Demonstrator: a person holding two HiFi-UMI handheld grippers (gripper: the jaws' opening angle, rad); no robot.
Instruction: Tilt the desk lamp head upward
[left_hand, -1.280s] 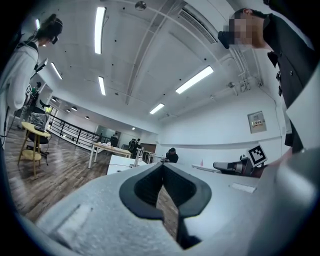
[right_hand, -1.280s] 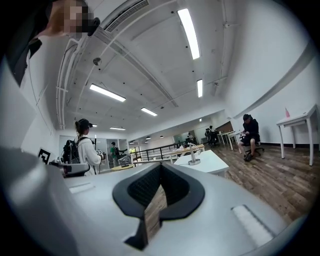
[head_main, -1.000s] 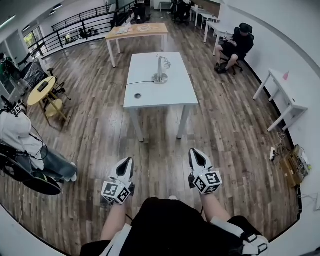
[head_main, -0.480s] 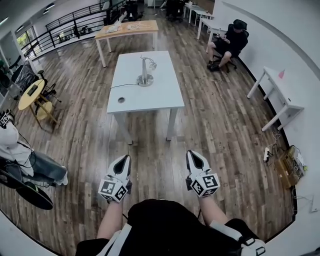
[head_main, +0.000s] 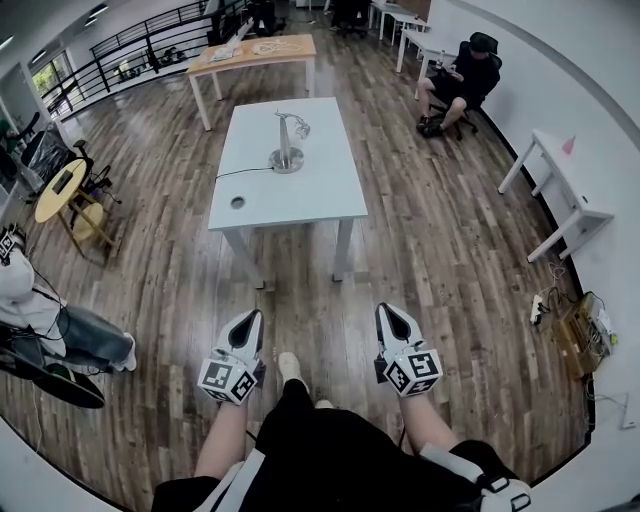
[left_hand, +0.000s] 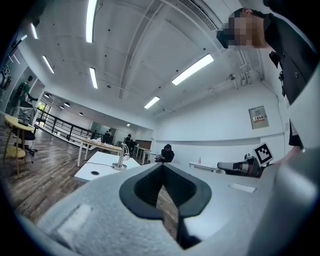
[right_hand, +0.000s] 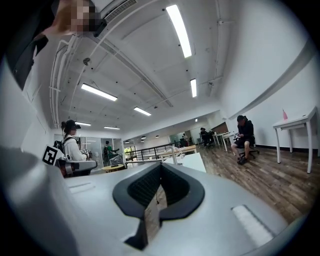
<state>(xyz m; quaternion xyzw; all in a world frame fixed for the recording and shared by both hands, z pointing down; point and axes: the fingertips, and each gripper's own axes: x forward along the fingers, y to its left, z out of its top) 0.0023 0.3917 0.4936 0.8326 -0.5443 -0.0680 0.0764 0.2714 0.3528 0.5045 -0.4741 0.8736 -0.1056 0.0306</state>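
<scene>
Looking at the head view from the left edge in: what's the left gripper (head_main: 252, 320) doing?

It sits low in the frame, left of centre, with its jaws pressed together. I see nothing between them, only floor (head_main: 450, 260) beyond, and its own view shows the same.

And the desk lamp (head_main: 287, 143)?

Upper middle of the frame, standing on the white table (head_main: 300, 195), well apart from both grippers. Its head (head_main: 302, 126) hangs at the top, pointing right and downward. A cable (head_main: 245, 172) runs left from the base (head_main: 286, 164).

Right gripper (head_main: 391, 312)?

Low in the frame, right of centre. It's closed and empty as well.

So how would you play it?

As I read it, I'm on the approach and nothing is within reach. I'd come up square to the table's near edge so the lamp sits between the grippers. I'd part one gripper's jaws before reaching, not at the lamp. Then I'd take the head itself by its edge and raise it slowly. The other gripper I'd rest on the base, since I expect a light lamp to slide or tip when the joint resists. I'd also stay off that cable.
</scene>
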